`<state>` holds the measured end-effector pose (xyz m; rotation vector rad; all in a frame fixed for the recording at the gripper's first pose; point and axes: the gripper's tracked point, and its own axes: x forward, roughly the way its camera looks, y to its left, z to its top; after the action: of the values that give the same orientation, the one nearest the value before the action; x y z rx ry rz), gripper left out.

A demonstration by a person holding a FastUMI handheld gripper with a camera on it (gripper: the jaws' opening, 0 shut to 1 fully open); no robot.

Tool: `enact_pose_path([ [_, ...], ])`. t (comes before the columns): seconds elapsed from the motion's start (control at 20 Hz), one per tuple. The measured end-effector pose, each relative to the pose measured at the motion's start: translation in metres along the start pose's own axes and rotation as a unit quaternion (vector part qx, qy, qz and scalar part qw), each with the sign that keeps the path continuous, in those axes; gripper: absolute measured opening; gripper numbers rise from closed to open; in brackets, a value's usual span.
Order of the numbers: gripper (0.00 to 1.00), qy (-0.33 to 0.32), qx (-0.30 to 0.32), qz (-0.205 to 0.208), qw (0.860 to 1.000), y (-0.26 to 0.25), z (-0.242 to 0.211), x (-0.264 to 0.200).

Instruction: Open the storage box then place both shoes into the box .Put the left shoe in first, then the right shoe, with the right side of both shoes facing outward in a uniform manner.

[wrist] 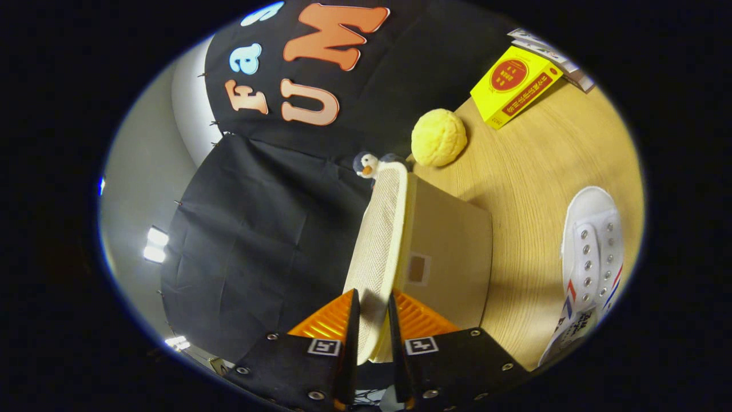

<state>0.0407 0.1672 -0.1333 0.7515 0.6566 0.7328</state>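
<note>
Gripper (373,320) pinches storage box (452,252) lid (380,240) edge between nearly closed fingers.

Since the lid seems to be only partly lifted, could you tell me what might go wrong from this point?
1. The gripper is shut on only the thin edge of the lid, so the lid could slip out and drop back onto the storage box.
2. The small penguin toy and yellow ball sit just beyond the box; a lid swinging fully back might knock them.
3. The white shoe lies beside the box, so a shifting box could nudge it.
</note>
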Motion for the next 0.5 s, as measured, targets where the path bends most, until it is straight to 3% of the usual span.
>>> enact_pose_path([
  [0.05, 0.11, -0.013, -0.003, -0.007, 1.0, 0.006, 0.005, -0.002],
  [0.1, 0.05, -0.012, -0.009, -0.002, 1.0, 0.014, 0.003, -0.003],
  [0.5, 0.03, -0.023, -0.055, 0.026, 0.998, 0.11, 0.009, 0.022],
])
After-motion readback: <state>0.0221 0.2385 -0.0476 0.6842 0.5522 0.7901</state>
